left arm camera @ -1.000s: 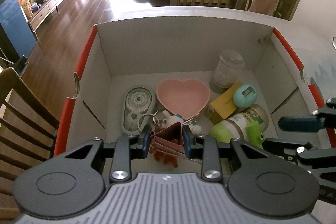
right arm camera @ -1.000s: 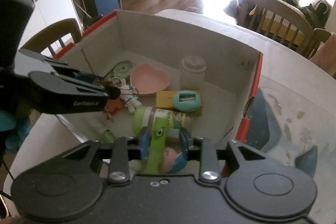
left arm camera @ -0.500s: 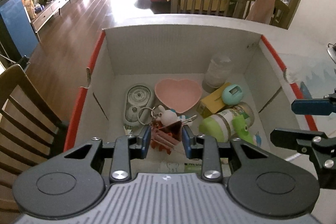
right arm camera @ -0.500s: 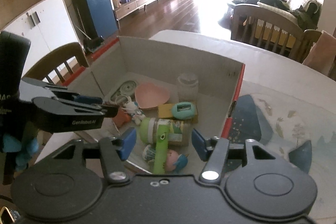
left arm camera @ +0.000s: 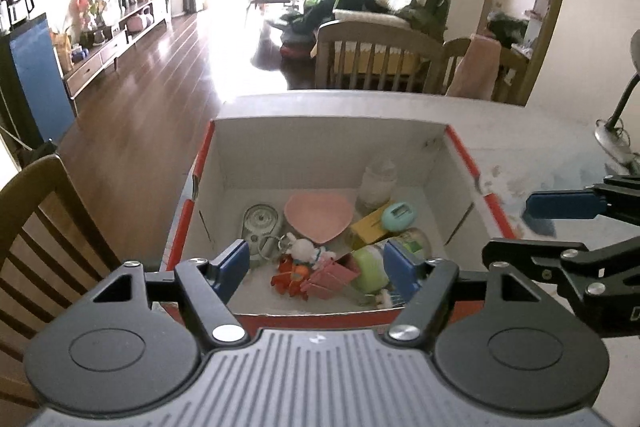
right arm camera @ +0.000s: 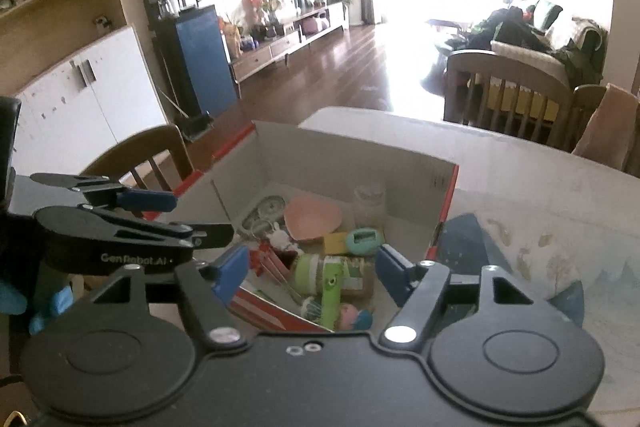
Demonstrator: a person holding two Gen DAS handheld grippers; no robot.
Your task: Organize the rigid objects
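A cardboard box (left arm camera: 320,143) with red edges stands on the table (left arm camera: 520,131). It holds a pink heart dish (left arm camera: 318,215), a clear jar (left arm camera: 378,179), a yellow box (left arm camera: 370,227), a teal egg timer (left arm camera: 399,214), a green-lidded jar (left arm camera: 370,269), a pink clip (left arm camera: 332,277) and small toys. My left gripper (left arm camera: 318,267) is open and empty above the box's near edge. My right gripper (right arm camera: 310,273) is open and empty above the near right corner of the box (right arm camera: 360,163), over a green toy (right arm camera: 332,291).
Wooden chairs stand at the left (left arm camera: 44,227) and beyond the table (left arm camera: 372,55). A patterned mat (right arm camera: 560,259) lies on the table right of the box. A lamp base (left arm camera: 612,135) sits at the far right.
My left gripper has let go of the pink clip, which now lies in the box. My right gripper has let go of the green toy. Both have opened and pulled back and up.
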